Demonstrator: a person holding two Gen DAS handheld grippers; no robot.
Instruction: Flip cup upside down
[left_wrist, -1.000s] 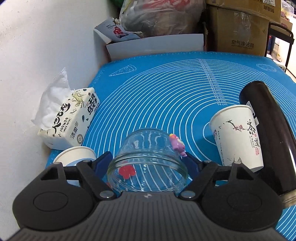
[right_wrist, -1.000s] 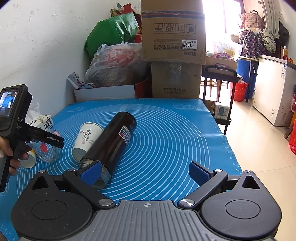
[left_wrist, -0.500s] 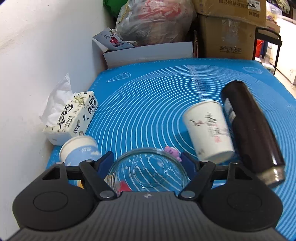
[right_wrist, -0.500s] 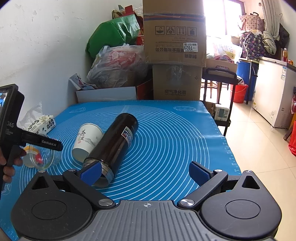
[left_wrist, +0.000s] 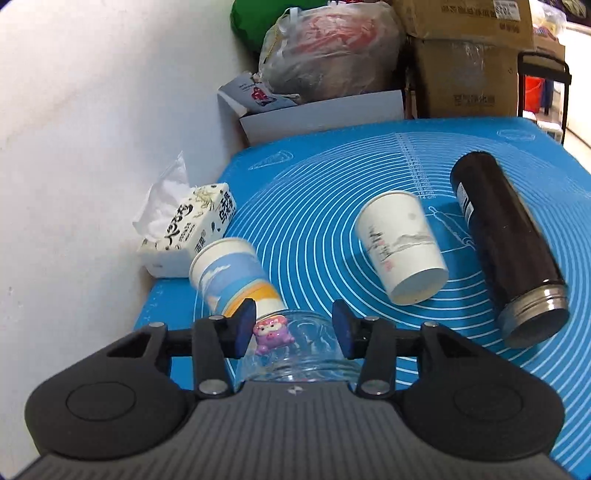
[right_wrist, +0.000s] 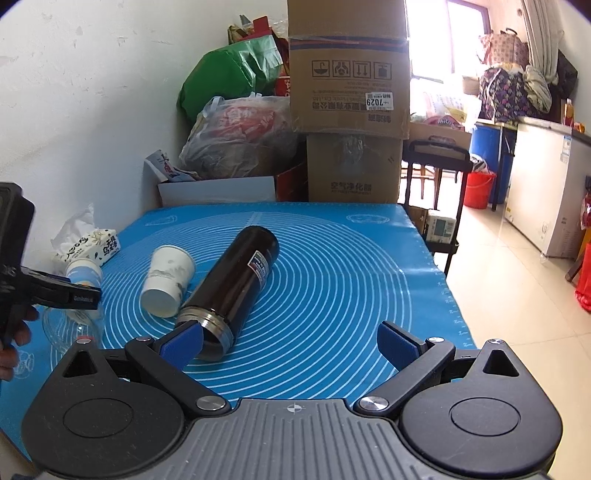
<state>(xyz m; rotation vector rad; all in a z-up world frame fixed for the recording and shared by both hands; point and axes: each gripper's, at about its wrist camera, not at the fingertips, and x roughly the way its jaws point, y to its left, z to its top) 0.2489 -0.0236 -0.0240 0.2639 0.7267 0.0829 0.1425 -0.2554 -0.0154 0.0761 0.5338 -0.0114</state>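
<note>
Sideways, left tool (left_wrist: 291, 332) around glass cup (left_wrist: 299, 350)

Both wrist cameras look forward along their fingers over the blue mat (left_wrist: 332, 192), the left close and low, sharing the black flask (right_wrist: 236, 284)

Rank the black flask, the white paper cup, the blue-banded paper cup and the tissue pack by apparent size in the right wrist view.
1. Black cylindrical steel flask, clearly largest.
2. White paper cup with ink painting.
3. White printed tissue pack and blue-banded paper cup: unsure; the pack lies farther back and the left gripper partly hides the cup.
</note>
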